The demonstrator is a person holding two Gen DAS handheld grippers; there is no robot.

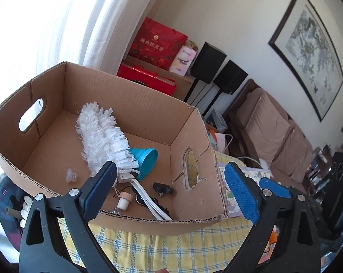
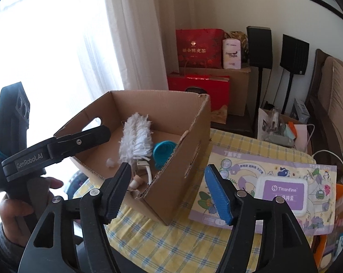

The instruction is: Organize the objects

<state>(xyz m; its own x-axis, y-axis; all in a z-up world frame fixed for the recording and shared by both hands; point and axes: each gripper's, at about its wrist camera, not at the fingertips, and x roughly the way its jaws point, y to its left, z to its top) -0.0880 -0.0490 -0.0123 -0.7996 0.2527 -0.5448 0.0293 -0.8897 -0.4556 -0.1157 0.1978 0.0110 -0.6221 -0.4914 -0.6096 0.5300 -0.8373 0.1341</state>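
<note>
Inside corrugated box point(image 1: 135, 95), fluffy duster point(image 1: 101, 134), conical funnel point(image 1: 146, 159)

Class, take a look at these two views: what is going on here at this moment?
A person is tidying small items into a cardboard box on a yellow checked tablecloth, holding a gripper in each hand. The left gripper and right gripper are both open and empty. Already in the box lie a white duster, a blue funnel, a clear stopper and a black knob. A pack of wipes is on the cloth beside the box.
</note>
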